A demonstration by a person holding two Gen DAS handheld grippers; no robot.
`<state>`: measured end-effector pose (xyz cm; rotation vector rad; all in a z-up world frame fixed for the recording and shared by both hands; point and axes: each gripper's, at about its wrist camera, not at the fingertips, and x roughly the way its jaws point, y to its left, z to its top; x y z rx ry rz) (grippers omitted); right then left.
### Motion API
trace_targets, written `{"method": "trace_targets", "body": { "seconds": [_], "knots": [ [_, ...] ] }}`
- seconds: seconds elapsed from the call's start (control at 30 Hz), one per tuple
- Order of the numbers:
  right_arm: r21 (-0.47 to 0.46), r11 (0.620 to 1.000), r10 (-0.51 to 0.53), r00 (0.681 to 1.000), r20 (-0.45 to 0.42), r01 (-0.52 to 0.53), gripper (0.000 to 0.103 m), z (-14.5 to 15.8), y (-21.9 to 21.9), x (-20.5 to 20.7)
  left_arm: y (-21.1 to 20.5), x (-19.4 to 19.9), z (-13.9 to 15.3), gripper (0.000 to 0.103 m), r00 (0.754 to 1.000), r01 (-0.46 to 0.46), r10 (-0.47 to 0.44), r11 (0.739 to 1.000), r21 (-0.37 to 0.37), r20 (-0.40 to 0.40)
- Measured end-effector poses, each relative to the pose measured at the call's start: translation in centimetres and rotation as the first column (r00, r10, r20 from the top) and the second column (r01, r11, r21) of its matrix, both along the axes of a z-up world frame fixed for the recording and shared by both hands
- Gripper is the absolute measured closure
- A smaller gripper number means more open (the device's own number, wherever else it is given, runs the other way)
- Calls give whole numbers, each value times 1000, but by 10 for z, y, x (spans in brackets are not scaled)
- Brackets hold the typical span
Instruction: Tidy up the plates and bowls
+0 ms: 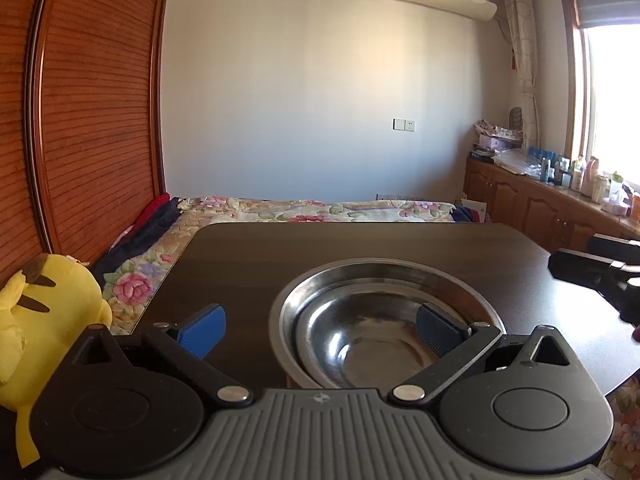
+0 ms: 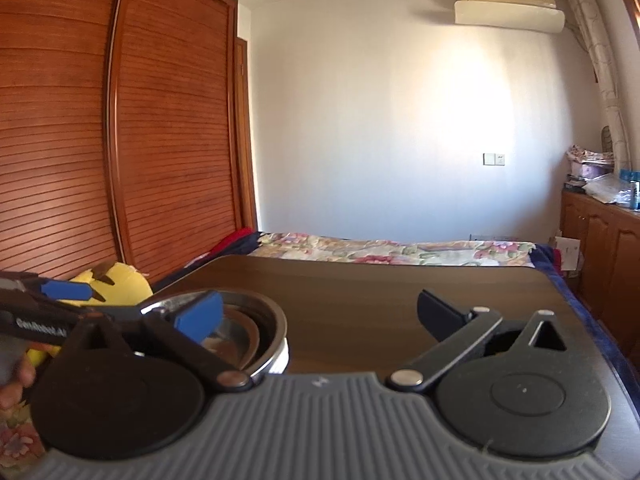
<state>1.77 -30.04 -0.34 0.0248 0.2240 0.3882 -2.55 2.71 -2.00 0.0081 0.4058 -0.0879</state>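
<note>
The left gripper (image 1: 320, 330) is held low over the near edge of the dark surface (image 1: 360, 240), its fingers (image 1: 204, 330) spread wide and holding nothing. Its right pad hangs inside the nested steel bowls (image 1: 384, 320); its left pad sits over bare wood to the left of them. The bowls fill the lower centre of the left view, a smaller bowl tilted inside the larger one, close to the near edge.

The right gripper (image 2: 320, 320) is also wide open and empty, over bare surface to the right of the bowls (image 2: 248, 328), its left pad in front of their rim. In the right view's lower left, the left gripper's side shows white lettering, readable in part as "GenRobot.AI", with a hand (image 2: 16, 380) below it.

Beyond the bowls the surface is bare to its far edge, where a bed (image 1: 320, 210) begins. A yellow plush (image 1: 44, 320) lies off the left edge, below a wardrobe (image 1: 88, 100).
</note>
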Motion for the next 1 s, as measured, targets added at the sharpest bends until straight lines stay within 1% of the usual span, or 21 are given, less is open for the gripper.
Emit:
{"method": "trace_targets", "body": {
  "seconds": [0.13,0.23,0.43,0.53,0.67,0.83,1.0],
  "knots": [
    [-5,999,-38,999,14,38,0,6,-5,-8,-12,-2,5,0,1000,-4,4,1000,31,5],
    [-12,998,-65,998,6,65,0,8,-6,-10,-21,-2,9,0,1000,-19,19,999,38,7],
    [-26,992,-122,992,-12,122,0,5,-8,-14,-41,-8,11,0,1000,-17,15,997,73,26],
    [-39,989,-144,989,-17,143,0,2,-8,-17,-48,-13,10,0,999,-38,36,995,89,35],
    [-47,985,-167,986,-14,166,0,1,-9,-21,-54,-20,13,0,999,-33,30,996,82,31],
    [-56,981,-188,982,-13,187,0,0,-10,-25,-58,-27,15,0,999,-28,25,996,90,34],
    [-59,977,-208,978,-24,206,0,-3,-12,-26,-62,-33,9,0,1000,-16,14,995,98,15]
  ]
}}
